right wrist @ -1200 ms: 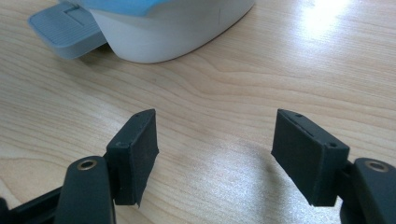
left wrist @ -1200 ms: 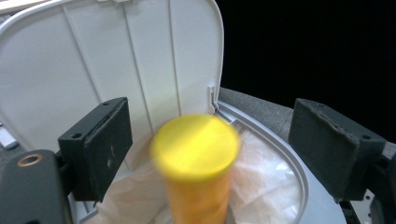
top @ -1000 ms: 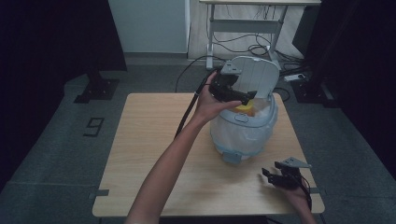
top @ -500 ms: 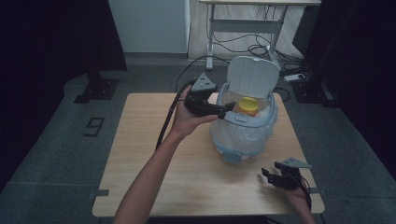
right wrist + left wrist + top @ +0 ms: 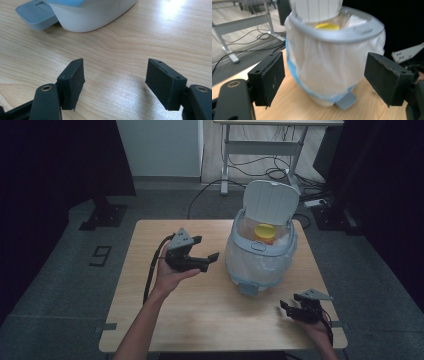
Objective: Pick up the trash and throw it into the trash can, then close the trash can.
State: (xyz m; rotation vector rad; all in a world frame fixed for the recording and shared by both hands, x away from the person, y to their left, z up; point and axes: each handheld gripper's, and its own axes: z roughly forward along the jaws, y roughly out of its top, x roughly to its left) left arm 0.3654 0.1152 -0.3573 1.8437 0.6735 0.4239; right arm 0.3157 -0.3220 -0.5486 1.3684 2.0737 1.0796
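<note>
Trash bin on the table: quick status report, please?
Left gripper open, empty, fingers just closing, beside the bin. Right gripper open, empty, low over table. Bin lid up, yellow thing inside. Nothing in the way.

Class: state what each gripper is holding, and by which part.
Nothing is held. The left gripper, jaws just closing, is empty beside the pedal bin; the right gripper stands open over the table.

Lab: black curtains, floor cables, taped table.

A single marking reads "9", standing on the grey floor left of the table.
</note>
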